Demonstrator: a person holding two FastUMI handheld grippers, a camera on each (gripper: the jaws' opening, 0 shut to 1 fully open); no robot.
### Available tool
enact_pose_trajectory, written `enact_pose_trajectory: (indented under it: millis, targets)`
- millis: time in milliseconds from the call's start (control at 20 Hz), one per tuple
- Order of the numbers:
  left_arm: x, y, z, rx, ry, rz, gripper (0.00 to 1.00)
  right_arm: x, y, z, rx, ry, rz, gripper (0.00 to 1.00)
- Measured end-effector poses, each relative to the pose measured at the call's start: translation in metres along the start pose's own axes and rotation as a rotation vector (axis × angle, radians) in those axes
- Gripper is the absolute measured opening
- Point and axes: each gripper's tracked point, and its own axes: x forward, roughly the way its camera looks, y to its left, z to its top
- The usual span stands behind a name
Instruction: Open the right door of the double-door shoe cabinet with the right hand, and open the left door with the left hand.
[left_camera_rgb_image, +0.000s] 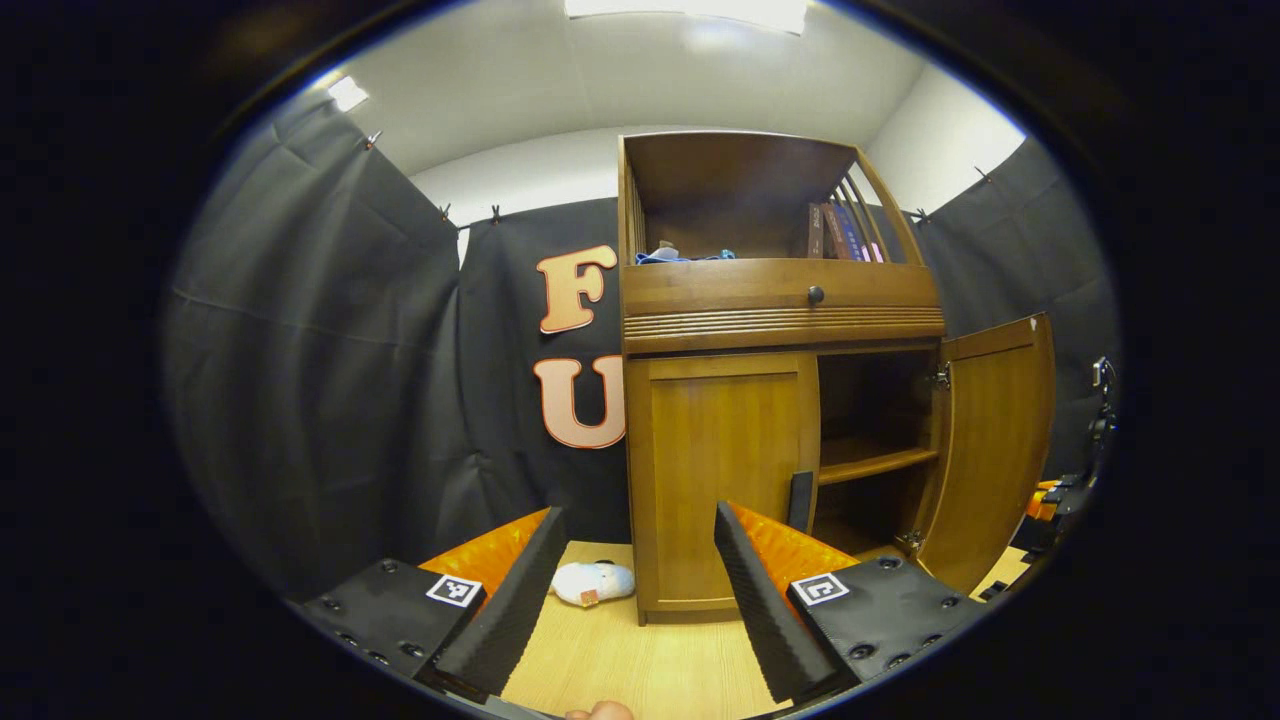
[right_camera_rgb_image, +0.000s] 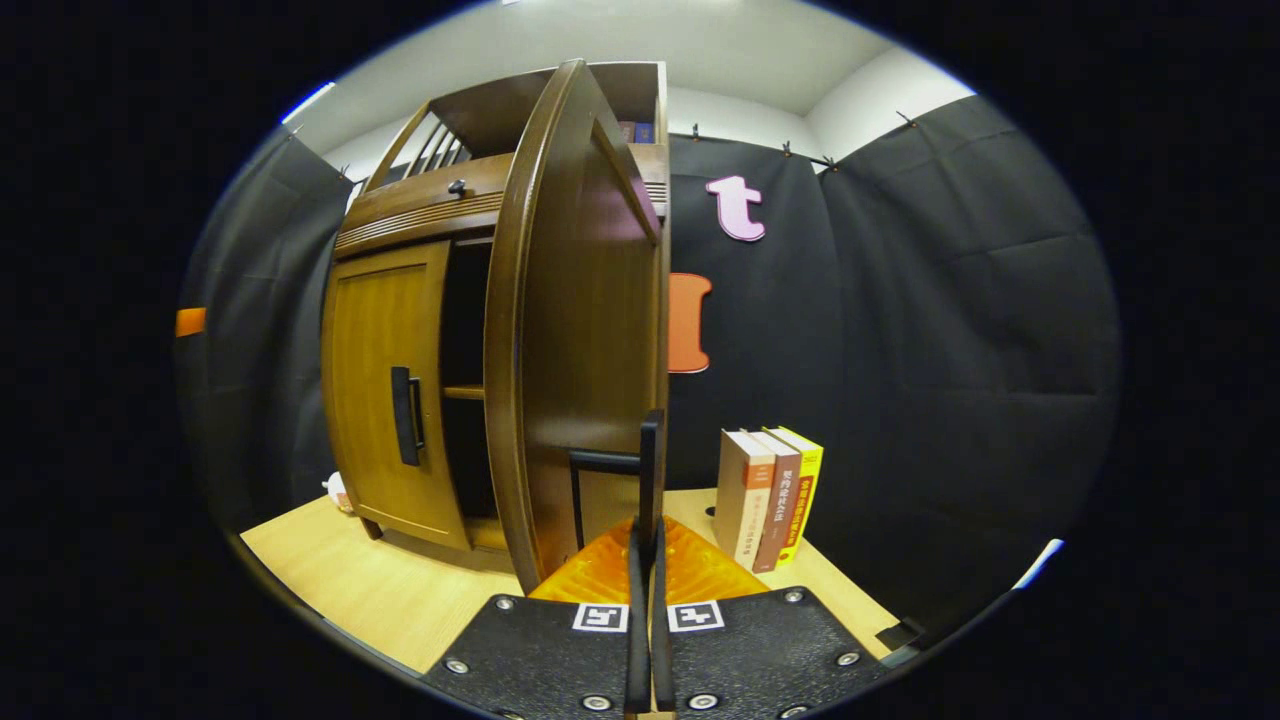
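Right door (left_camera_rgb_image: 995, 440) of the shoe cabinet (left_camera_rgb_image: 780, 300) is swung wide open, shelf (left_camera_rgb_image: 875, 462) inside showing. My right tool (right_camera_rgb_image: 648, 470) has its 2 fingers drawn together w/ the right door handle (right_camera_rgb_image: 610, 462) just at the tips, but I can't tell from the right gripper view if both fingers really press on the bar or just sit beside it. So: clenched, grasp unconfirmed.

Left door (left_camera_rgb_image: 720, 480) is shut. Left door handle (left_camera_rgb_image: 800, 500) sits on its inner edge, beside the open gap. My left tool (left_camera_rgb_image: 635, 560) is released, fingers spread wide, hovering above the tabletop (left_camera_rgb_image: 620, 660) in front of the left door, not touching anything. Handle lies ahead & off toward the right finger, so I judge step 1 done & step 2 in approach.

Risks as I see them:
- Left tool isn't lined up w/ the handle; closing from here would likely clamp on air or bump the door panel.
- If I pull off-axis once gripped, fingers could slip off the thin bar.
- Small white plush toy (left_camera_rgb_image: 593, 582) lies on the tabletop near the cabinet's left corner; a wide-swinging left door may shove it.
- Right tool tugging further could strain the hinge (left_camera_rgb_image: 940, 377), door looks near full travel.
- 3 books (right_camera_rgb_image: 768, 495) stand beside the open right door, w/in reach of a careless pull-back.
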Motion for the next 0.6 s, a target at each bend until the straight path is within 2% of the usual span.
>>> enact_pose_trajectory:
  millis: [50,350,400,600]
  targets:
    - [0.0,-0.003,0.0,0.0,-0.001,0.001,0.94,0.0,-0.006,0.0,0.012,-0.001,0.009,0.0]
    - [0.006,-0.03,-0.006,0.008,0.012,-0.008,0.94,0.002,-0.02,0.0,0.02,0.01,0.07,0.0]
    - [0.007,-0.036,-0.008,0.01,0.016,-0.009,0.96,0.002,-0.024,0.0,0.026,0.009,0.079,0.0]
    - [0.013,-0.053,-0.018,-0.011,0.027,-0.027,0.94,0.001,-0.035,0.001,0.044,0.005,0.112,0.0]
